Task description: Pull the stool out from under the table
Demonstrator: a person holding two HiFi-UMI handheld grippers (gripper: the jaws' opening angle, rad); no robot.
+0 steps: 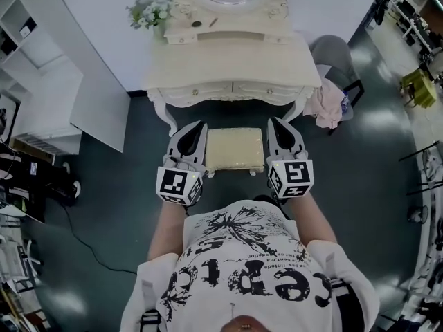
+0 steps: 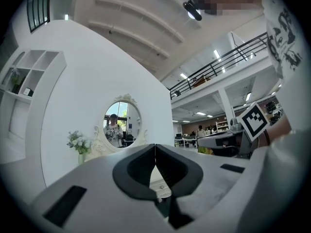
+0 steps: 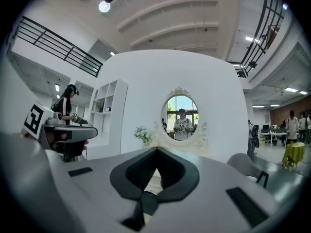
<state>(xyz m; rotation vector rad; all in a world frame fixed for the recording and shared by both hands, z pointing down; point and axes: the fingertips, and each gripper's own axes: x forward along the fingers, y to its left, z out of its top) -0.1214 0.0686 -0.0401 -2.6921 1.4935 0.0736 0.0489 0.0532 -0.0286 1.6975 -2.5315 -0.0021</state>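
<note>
Beside the stool (image 1: pixel 235 149), both jaw pairs clenched, empty.
The left gripper (image 1: pixel 199 126) and right gripper (image 1: pixel 275 123) flank it, pointing toward the table (image 1: pixel 235 61).

- Dark grey-green glossy floor (image 1: pixel 118 185), with patches of glare.
- Tall white curved partition wall (image 3: pixel 146 81).
- White open-cubby shelving unit (image 1: pixel 21 68) at the left.
- Grey padded chair (image 1: pixel 336 54) at the right, with a pink cloth (image 1: pixel 329 106) draped on it.
- Black-railed upper gallery (image 2: pixel 228 59) under a white beamed ceiling (image 3: pixel 170 13).

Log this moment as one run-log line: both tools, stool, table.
left tool: shut, empty, left of stool | right tool: shut, empty, right of stool | stool: on floor just in front of table | tool-stool contact: unclear
</note>
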